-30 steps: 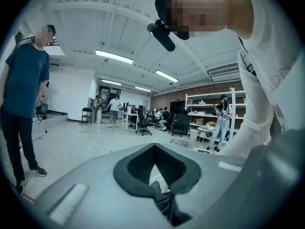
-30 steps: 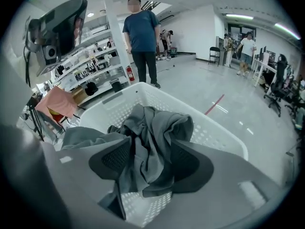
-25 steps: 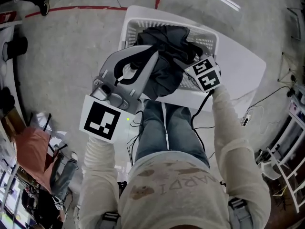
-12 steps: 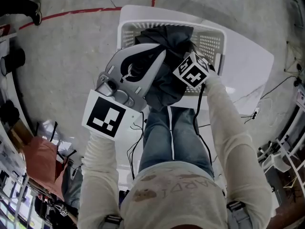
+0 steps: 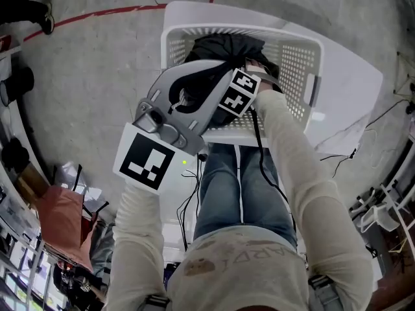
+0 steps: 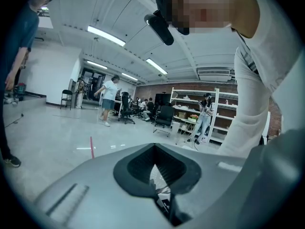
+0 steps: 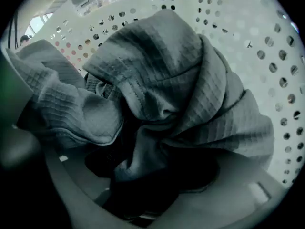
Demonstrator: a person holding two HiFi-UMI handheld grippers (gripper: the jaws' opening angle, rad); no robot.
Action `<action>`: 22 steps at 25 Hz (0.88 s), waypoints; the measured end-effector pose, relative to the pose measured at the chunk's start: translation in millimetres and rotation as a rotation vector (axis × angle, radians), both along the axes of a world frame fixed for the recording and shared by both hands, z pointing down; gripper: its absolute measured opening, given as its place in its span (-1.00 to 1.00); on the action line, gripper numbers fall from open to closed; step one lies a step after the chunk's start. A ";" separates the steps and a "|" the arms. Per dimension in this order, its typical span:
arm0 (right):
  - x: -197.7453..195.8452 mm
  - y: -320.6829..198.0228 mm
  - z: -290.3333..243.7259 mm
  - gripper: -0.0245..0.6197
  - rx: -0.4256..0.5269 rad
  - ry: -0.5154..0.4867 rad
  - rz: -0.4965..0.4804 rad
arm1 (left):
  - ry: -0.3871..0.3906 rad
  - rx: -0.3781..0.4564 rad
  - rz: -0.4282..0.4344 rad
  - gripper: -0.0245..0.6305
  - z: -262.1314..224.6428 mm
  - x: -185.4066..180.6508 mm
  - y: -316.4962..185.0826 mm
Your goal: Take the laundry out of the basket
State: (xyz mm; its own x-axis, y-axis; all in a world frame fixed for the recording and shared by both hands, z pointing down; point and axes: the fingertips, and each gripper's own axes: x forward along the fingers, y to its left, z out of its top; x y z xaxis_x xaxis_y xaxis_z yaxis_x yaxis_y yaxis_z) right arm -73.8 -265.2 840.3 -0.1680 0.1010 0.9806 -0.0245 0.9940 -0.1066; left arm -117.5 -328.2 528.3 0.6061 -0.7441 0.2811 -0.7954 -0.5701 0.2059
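One white basket (image 5: 305, 63) stands on the bench (image 5: 350, 89) at upper centre, its near rim hidden behind both arms. Dark grey laundry (image 7: 162, 80) lies inside it. Left tongs (image 6: 159, 194) are together. Right tongs (image 7: 143, 175) stand wide apart and have just been closing slightly, with cloth between them.

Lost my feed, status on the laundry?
Left gripper shut, empty. Right gripper down in basket, jaws wide, just closing round grey waffle-knit garment, not gripped. Nothing blocking.

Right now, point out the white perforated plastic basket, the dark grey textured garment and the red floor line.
White perforated plastic basket (image 5: 299, 63): head view, right wall.
Dark grey textured garment (image 7: 162, 66): right gripper view, top fold.
Red floor line (image 5: 91, 16): head view, left stretch.
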 end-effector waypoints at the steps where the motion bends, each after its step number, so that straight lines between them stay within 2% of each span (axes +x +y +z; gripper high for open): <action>1: -0.6 0.2 1.1 0.18 -0.006 0.011 -0.006 | 0.006 -0.002 -0.003 -0.93 0.9 0.0 0.4; 3: -1.8 -1.0 -0.4 0.05 -0.016 0.002 0.001 | 0.009 -0.004 -0.007 -0.93 1.8 -0.7 1.7; 6: -3.1 -1.1 -5.6 -0.30 -0.015 -0.047 0.042 | 0.003 -0.004 -0.009 -0.93 1.3 -2.5 4.8; 8: -2.3 -0.6 -8.0 -0.40 -0.021 -0.062 0.055 | -0.011 -0.004 -0.006 -0.93 -0.5 -3.2 6.6; 14: -3.6 -11.5 -53.3 -0.47 -0.025 -0.179 0.120 | -0.037 0.008 -0.009 -0.93 -16.3 -2.8 17.3; 22: -17.2 -27.3 -168.9 -0.50 -0.011 -0.458 0.271 | -0.026 0.069 -0.065 -0.93 -61.9 3.6 23.7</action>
